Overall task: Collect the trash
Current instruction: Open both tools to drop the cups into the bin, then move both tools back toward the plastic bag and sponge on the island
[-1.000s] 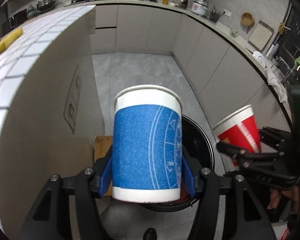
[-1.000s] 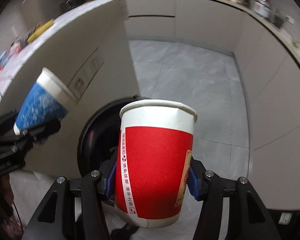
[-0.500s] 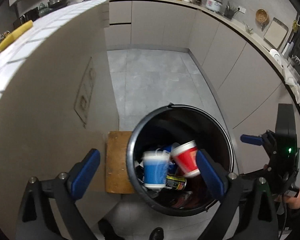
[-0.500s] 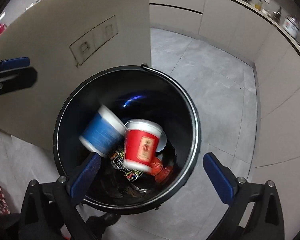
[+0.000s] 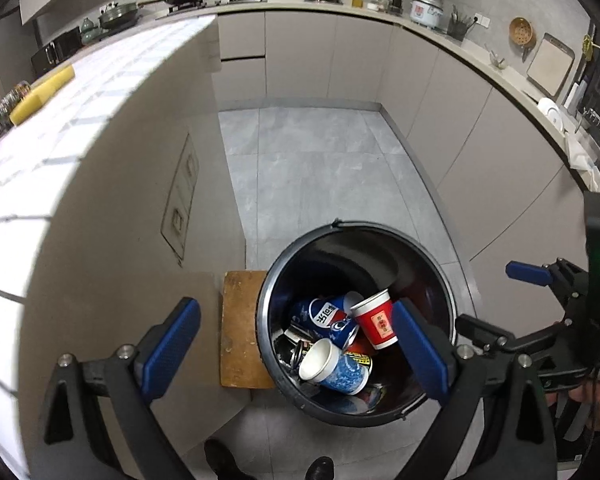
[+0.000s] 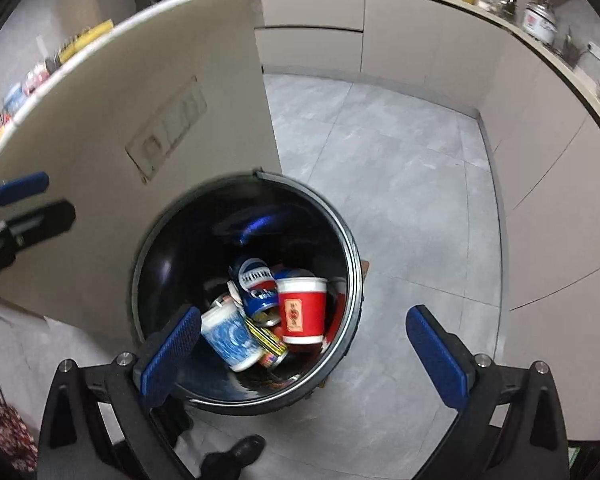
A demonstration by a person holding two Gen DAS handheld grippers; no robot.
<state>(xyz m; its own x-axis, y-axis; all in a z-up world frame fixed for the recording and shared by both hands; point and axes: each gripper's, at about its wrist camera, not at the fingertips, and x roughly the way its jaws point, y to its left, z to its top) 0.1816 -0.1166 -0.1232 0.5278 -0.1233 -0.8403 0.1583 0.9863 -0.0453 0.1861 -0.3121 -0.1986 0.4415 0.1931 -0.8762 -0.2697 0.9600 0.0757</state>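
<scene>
A black round trash bin [image 5: 432, 264] [image 6: 352, 240] stands on the floor below both grippers. Inside lie a blue paper cup [image 5: 336, 368] [image 6: 230, 338] on its side, a red paper cup [image 5: 376, 320] [image 6: 302, 310], a blue soda can [image 5: 326, 316] [image 6: 256, 284] and other rubbish. My left gripper [image 5: 296, 354] is open and empty above the bin. My right gripper [image 6: 304, 354] is open and empty above the bin's near rim; it also shows at the right in the left wrist view [image 5: 500, 304].
A tiled kitchen island [image 5: 60, 140] [image 6: 140, 100] stands just left of the bin. A wooden board [image 5: 240, 328] lies between the island and the bin. Grey floor [image 5: 312, 168] runs ahead to the cabinets [image 5: 340, 56]. A shoe [image 6: 236, 454] shows below.
One second ago each gripper was shut on a cup. Both opened and the blue and red cups fell into the bin, where they now lie at rest.
</scene>
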